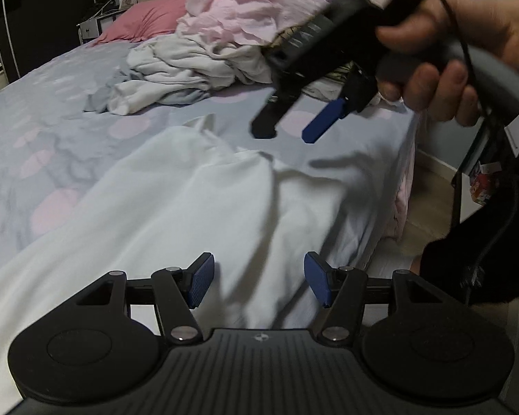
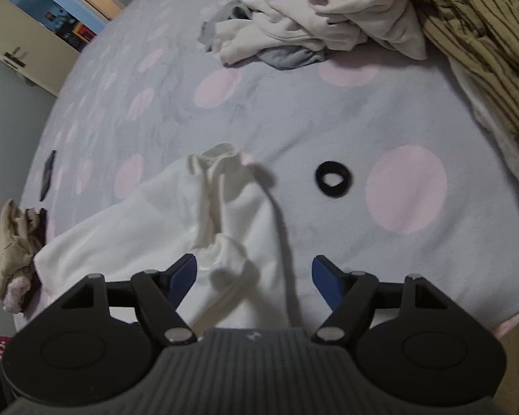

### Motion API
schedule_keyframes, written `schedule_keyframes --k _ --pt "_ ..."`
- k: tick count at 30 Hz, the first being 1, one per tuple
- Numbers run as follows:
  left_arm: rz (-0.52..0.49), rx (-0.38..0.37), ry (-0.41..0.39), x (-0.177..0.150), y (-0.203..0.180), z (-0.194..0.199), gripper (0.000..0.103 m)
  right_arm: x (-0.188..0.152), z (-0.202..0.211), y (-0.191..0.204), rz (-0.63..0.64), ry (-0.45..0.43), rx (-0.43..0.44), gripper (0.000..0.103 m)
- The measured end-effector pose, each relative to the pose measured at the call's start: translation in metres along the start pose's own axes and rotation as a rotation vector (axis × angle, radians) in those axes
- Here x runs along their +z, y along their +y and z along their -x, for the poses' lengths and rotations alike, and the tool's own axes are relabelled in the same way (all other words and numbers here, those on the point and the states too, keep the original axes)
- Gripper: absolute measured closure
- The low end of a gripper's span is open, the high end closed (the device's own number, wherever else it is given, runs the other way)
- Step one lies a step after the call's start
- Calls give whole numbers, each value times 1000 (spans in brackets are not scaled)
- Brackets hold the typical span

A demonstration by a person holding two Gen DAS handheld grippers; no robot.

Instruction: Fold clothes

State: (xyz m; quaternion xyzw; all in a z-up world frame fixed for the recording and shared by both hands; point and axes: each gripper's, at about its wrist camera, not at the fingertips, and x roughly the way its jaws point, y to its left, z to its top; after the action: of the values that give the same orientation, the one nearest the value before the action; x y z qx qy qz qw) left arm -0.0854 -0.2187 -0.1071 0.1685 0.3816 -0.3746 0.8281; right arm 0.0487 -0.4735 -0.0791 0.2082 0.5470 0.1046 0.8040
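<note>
white garment (image 2: 148, 238) runs lengthwise from lower frame toward upper centre; left gripper (image 1: 258, 283) and right gripper (image 2: 254, 278) hover above it (both wide, empty).

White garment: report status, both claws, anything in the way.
Left claw open, right claw open, both empty. White garment spread on bed, unfolded. Black ring lies beside it.

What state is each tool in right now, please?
Left tool: open, holding nothing, above the white garment.
Right tool: open, holding nothing, also over the garment.
</note>
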Motion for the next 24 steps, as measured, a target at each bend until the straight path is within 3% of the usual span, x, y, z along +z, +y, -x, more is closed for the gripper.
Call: schedule_keyframes --k 5,9,12,14,16,17,24 --pt "-58 87 -20 9 -33 -21 40 7 -1 -1 -5 0 10 27" --pt "-191 157 0 7 -64 -39 33 11 -4 0 0 2 21 27" --pt "-273 239 36 2 -79 -56 32 15 -7 0 4 3 30 27" --pt "-263 238 18 0 -77 -58 41 17 -8 1 7 4 35 27" --pt "-241 228 -9 0 -71 -54 89 20 -10 1 10 5 41 27" --pt "-232 225 -16 0 -68 -53 98 21 -10 1 11 5 44 27" --pt "-188 195 -56 5 -59 -40 101 56 -32 1 25 20 98 27"
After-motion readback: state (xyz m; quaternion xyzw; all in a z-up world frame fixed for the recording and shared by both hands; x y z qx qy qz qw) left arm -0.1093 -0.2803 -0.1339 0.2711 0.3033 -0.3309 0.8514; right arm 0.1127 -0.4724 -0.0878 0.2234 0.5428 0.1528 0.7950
